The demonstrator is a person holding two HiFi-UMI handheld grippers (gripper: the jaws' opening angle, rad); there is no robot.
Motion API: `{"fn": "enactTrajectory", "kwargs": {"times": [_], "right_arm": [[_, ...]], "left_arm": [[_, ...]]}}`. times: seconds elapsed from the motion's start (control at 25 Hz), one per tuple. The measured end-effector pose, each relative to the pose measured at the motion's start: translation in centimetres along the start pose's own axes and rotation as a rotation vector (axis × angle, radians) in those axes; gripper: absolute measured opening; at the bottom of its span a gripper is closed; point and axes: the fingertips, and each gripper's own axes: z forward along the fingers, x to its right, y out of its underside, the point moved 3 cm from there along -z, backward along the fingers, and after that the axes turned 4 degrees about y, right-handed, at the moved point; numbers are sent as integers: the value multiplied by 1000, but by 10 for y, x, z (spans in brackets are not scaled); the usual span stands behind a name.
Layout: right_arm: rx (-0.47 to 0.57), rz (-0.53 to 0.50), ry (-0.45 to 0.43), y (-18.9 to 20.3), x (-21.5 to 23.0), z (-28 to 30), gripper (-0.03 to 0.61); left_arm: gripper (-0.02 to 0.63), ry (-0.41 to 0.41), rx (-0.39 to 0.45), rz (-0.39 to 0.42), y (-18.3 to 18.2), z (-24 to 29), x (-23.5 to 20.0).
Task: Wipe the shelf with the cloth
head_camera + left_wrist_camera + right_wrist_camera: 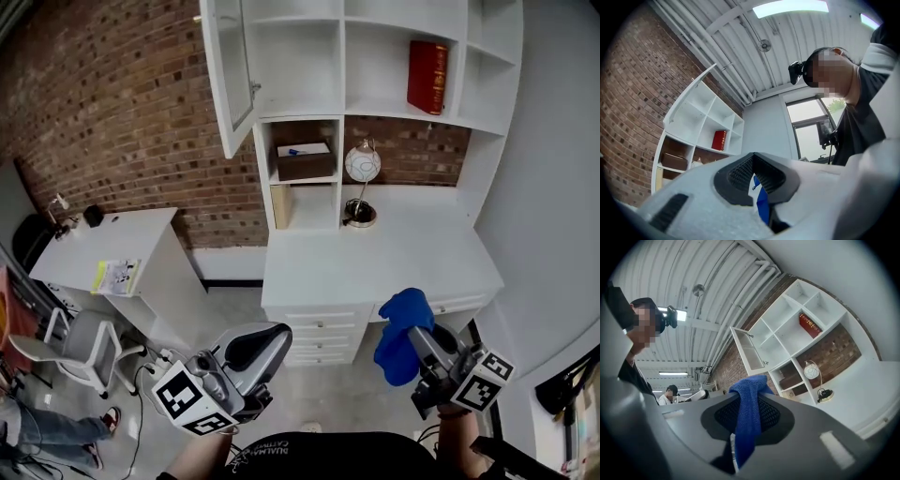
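1. We are at the carrying step. The right gripper (424, 339) is clamped on the blue cloth (401, 330), which hangs bunched over its jaws, low in front of the desk and well apart from the shelf (343, 56); by our reading no wiping has begun
2. Our left gripper (270, 336) has its jaws together on nothing and hangs low to the left
3. Next, we judge, the cloth must go up and lie flat on a bare shelf board, steering round the red book (427, 77), the globe lamp (362, 165) and the brown box (305, 164)
4. The white desk top (394, 262) is mostly bare, and a cabinet door (230, 80) stands open above it
5. A brick wall (122, 103) runs behind, with a side table (141, 234) and a chair (80, 347) at our left
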Motion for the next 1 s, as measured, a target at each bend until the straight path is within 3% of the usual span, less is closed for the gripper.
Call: {"fn": "enactTrajectory", "kwargs": {"times": [0.12,0.2,0.36,0.48,0.68,0.88,1.0], "right_arm": [[10,-22,14,-7,8,33,61],[9,-34,25,-10,13,50,61],[-2,-35,36,-5,25,75,60],[-15,-13,48,2,37,87,60],[-18,15,51,-6,68,114,60],[-4,-2,13,-27,107,154,61],[11,-23,-24,-50,130,180,61]], "left_arm": [[-3,0,-75,97,6,4,-33],[-3,19,-144,121,16,6,-49],[-3,59,-314,61,46,8,-78],[-5,81,-389,-27,68,13,-92],[-8,163,-380,-74,67,39,-107],[-9,182,-303,41,51,69,-132],[-9,169,-232,-53,44,94,-156]]}}
